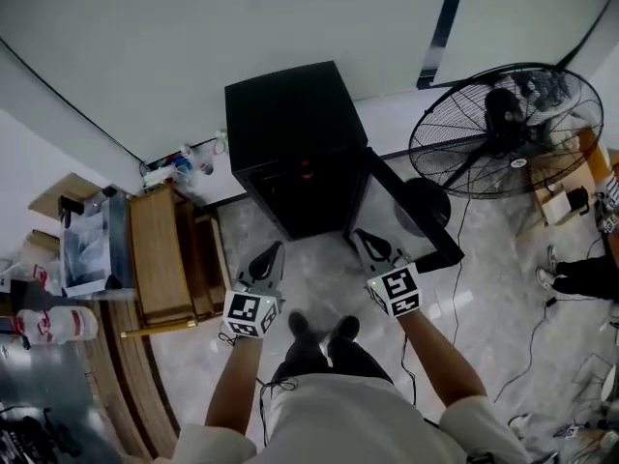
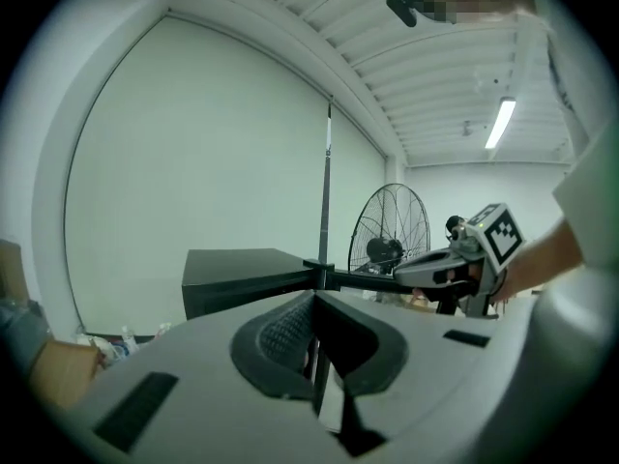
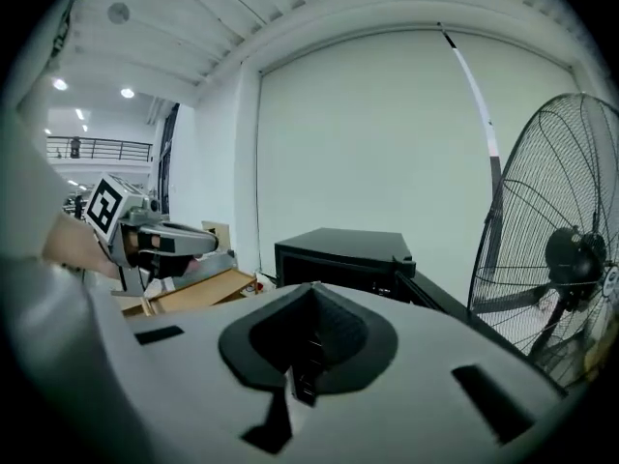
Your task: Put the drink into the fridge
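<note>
Fridge (image 1: 290,114): black, on the floor ahead of us, beside the big fan (image 1: 503,129). Its door (image 1: 406,211) is swung wide open to the right.

Left gripper (image 1: 271,259) and right gripper (image 1: 363,245) are held side by side in front of the opening, apart from the fridge. In each gripper's own view the jaws are pressed together with nothing between them, so we carry nothing.

Inside the dark opening we see a small red object (image 1: 306,171). We take it for the drink, though it is too small to confirm. A white bottle (image 1: 58,324) with a red label lies far left, well apart from both grippers.

Judgement: the drink appears to be in already. What looks left is the open door.
</note>
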A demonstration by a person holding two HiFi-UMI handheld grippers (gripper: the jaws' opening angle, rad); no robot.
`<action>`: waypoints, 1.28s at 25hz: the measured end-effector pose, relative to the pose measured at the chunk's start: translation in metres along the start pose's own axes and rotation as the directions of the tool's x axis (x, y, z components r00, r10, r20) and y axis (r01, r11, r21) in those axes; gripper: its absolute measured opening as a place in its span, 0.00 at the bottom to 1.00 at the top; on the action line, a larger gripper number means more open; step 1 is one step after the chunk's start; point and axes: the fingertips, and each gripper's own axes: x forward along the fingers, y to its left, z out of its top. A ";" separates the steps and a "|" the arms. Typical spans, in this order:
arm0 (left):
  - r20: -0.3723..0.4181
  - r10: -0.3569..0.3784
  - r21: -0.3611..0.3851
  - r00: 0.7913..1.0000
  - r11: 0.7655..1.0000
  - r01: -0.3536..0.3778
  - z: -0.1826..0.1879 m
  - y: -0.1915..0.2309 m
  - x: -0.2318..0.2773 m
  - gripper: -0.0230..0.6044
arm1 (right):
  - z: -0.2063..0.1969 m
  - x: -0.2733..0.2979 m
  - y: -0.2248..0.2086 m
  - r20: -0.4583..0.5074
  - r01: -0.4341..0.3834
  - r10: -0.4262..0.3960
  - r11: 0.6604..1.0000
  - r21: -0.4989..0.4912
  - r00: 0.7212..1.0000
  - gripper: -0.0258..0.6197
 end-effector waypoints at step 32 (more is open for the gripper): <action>0.065 -0.007 -0.018 0.998 1.000 0.008 0.054 0.016 -0.159 0.05 | 0.087 -0.104 0.108 0.123 0.055 -0.053 0.998 -0.014 0.991 0.04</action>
